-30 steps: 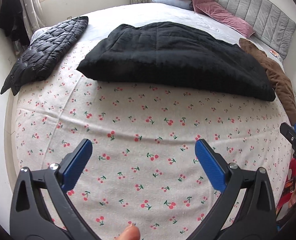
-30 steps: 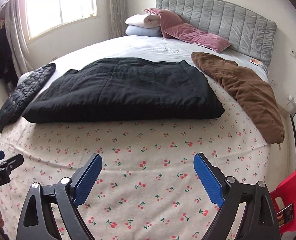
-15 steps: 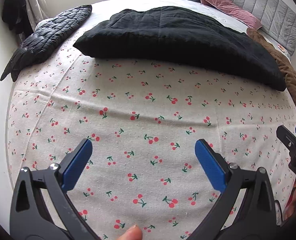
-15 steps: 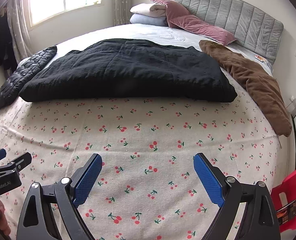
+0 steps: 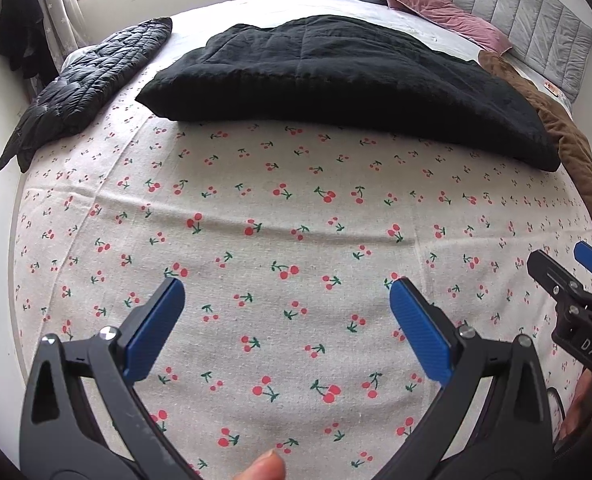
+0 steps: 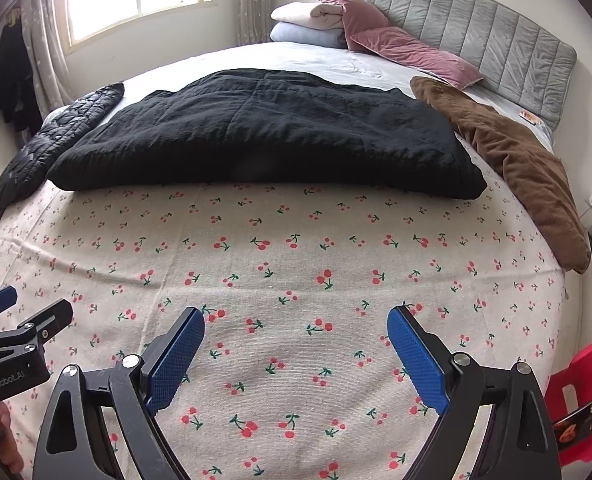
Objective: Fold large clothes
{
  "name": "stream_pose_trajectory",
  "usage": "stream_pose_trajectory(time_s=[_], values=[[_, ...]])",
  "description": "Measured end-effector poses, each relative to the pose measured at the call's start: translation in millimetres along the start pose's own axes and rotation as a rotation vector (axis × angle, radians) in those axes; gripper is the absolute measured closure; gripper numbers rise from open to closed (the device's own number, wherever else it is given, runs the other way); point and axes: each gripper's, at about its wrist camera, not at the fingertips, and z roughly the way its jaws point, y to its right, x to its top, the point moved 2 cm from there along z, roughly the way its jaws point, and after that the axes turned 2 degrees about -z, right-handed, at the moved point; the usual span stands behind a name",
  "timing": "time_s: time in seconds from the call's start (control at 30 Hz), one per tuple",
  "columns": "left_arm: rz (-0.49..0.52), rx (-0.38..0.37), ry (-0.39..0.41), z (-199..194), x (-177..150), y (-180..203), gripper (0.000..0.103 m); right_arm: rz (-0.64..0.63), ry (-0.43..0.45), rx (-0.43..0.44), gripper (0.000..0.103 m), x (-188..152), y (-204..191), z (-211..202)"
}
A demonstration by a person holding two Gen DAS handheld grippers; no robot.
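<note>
A large black quilted garment [image 5: 336, 80] [image 6: 263, 132] lies folded flat across the middle of the bed, on the far side of a cherry-print cloth [image 5: 287, 240] [image 6: 296, 264]. My left gripper [image 5: 287, 284] hovers open over the cloth, well short of the garment, nothing between its blue pads. My right gripper [image 6: 296, 316] is likewise open and empty above the cloth. Each gripper shows at the edge of the other's view: the right gripper [image 5: 564, 268] and the left gripper [image 6: 23, 304]. A fingertip [image 5: 263, 470] shows at the bottom of the left wrist view.
A dark puffer jacket [image 5: 83, 84] [image 6: 43, 144] lies at the bed's left edge, a brown garment [image 5: 556, 132] [image 6: 512, 160] along the right. Pink pillows [image 6: 400, 48] and folded bedding [image 6: 308, 24] sit by the grey headboard [image 6: 476, 36]. A red stool [image 6: 580, 400] stands at the right.
Both grippers have moved forward and lower over the cherry cloth, toward the black garment. Their jaws stay open.
</note>
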Motion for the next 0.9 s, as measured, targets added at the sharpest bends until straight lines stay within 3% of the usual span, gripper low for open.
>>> stream_pose_trajectory(time_s=[0.9], values=[[0.014, -0.008, 0.001, 0.7, 0.6, 3.1, 0.001, 0.015, -0.011, 0.015, 0.009, -0.6, -1.1, 2.4]])
